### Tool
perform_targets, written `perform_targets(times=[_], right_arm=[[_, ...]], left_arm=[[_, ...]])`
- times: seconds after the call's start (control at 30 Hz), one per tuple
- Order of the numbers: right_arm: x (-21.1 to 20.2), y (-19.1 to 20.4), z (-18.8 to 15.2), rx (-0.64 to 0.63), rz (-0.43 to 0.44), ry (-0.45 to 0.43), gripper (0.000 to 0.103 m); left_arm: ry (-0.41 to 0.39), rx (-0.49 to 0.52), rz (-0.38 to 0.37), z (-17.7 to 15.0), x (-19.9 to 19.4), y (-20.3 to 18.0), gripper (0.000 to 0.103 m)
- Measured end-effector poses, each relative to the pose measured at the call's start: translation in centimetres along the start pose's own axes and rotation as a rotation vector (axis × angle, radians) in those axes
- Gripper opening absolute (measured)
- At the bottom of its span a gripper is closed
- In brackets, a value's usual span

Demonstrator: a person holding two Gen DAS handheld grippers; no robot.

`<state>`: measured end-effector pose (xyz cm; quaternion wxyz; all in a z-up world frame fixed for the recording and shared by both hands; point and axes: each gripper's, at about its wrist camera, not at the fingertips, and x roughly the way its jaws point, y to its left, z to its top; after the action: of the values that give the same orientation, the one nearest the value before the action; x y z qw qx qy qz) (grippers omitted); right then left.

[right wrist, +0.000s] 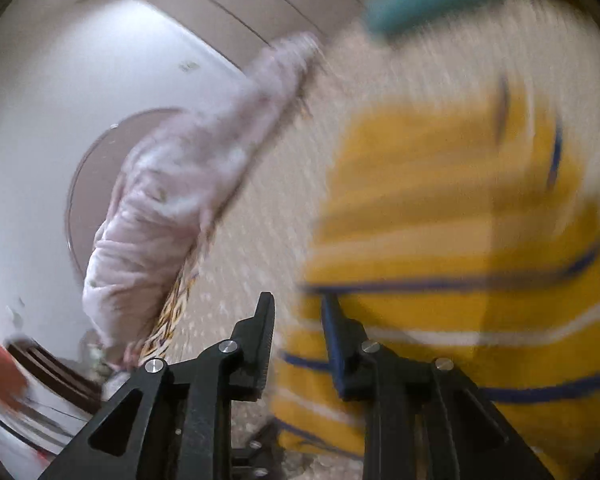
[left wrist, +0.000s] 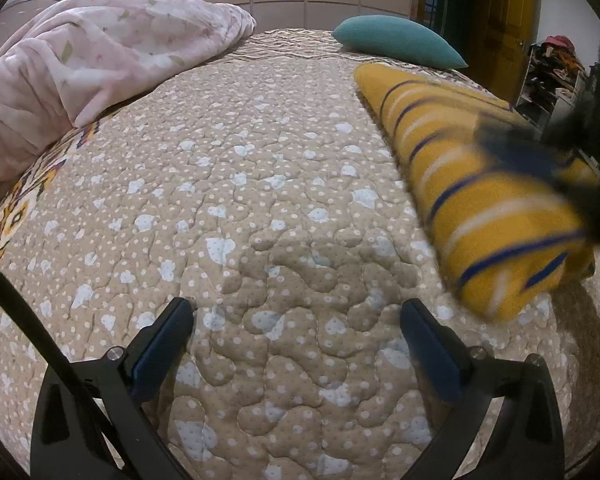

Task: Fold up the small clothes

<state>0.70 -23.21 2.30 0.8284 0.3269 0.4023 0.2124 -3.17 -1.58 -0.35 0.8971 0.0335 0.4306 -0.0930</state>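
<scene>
Seemingly final tidying: left tongs (left wrist: pixel 296 320) spread empty over quilted beige bed (left wrist: pixel 236 184); right tongs' (right wrist: pixel 298 312) grip on folded yellow striped garment (left wrist: pixel 476 184) unclear; next, reposition it.

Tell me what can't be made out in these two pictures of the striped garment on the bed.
- Striped garment: near end motion-blurred and overlapped by a dark blurred shape in the left wrist view.
- Right gripper: right wrist view heavily blurred; whether it pinches cloth cannot be told.
- Shelves: contents too small, left wrist view.
</scene>
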Motion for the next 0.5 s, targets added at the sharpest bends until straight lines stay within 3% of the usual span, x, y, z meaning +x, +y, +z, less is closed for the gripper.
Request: perform_targets(times=[0.07,0.13,0.27,0.33,0.43,0.5], right_arm=[[-0.1,-2.4,-1.7,0.045,0.055,-0.017,0.001],[-1.6,-3.3,-3.4,0.04,0.092,-0.011,0.001],[-5.5,-4.6,-7.1,0.01,0.038,0.003,0.002],[-7.7,-4.9,-8.7,-0.014,-0.099,-0.016,0.012],[-11.7,-5.1,-10.4,-0.057,-0.232,-0.122,0.018],[-14.1,-5.5,-10.8,-0.038,-0.316,-0.216,0.029]], left_arm=[[-0.002,-0.002,-0.004,0.0,0.1,0.0,0.103],[-0.002,-0.003,-0.003,0.0,0.1,0.0,0.103],[0.002,-0.001,0.002,0.0,0.0,0.0,0.103],[0.01,-0.003,0.003,0.0,0.1,0.0,0.103],[0.028,-0.005,0.01,0.2,0.3,-0.1,0.103],[0.043,-0.008,0.026,0.5,0.5,-0.3,0.103]])
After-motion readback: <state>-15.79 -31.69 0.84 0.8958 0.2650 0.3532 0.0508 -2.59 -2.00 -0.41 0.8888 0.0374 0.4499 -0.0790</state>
